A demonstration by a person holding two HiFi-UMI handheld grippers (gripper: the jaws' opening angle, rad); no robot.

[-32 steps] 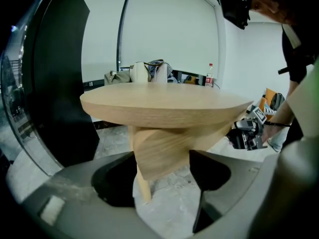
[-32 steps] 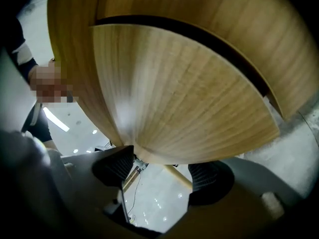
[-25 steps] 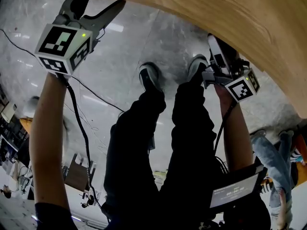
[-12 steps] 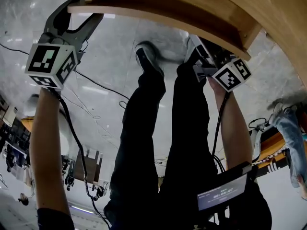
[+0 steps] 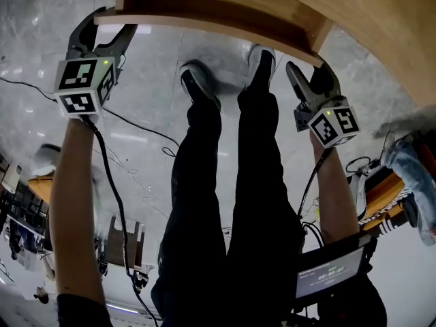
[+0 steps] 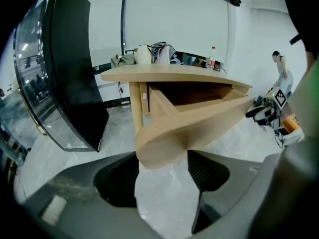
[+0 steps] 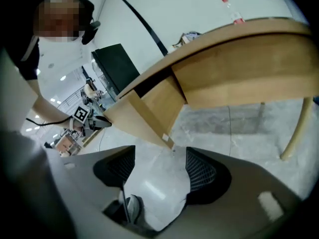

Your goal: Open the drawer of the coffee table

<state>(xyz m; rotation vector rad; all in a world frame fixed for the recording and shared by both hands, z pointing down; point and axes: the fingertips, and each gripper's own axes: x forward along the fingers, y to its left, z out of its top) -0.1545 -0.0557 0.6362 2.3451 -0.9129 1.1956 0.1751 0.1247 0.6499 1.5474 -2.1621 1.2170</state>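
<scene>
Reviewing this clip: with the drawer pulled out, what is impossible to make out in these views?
Inside of the light wooden drawer: head view cuts it off at the top edge; left gripper view, shadowed behind its front board.
Whether the left gripper's tongs, just closing with the board's end between them, touch it: left gripper view, board overlaps both pads.
Things on the wooden coffee table's top: left gripper view, too small.

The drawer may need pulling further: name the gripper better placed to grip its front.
Left. The left gripper, jaws just closing, straddles the drawer front at its rounded end. The right gripper, jaws just opening, frames only floor, short of the drawer front.
</scene>
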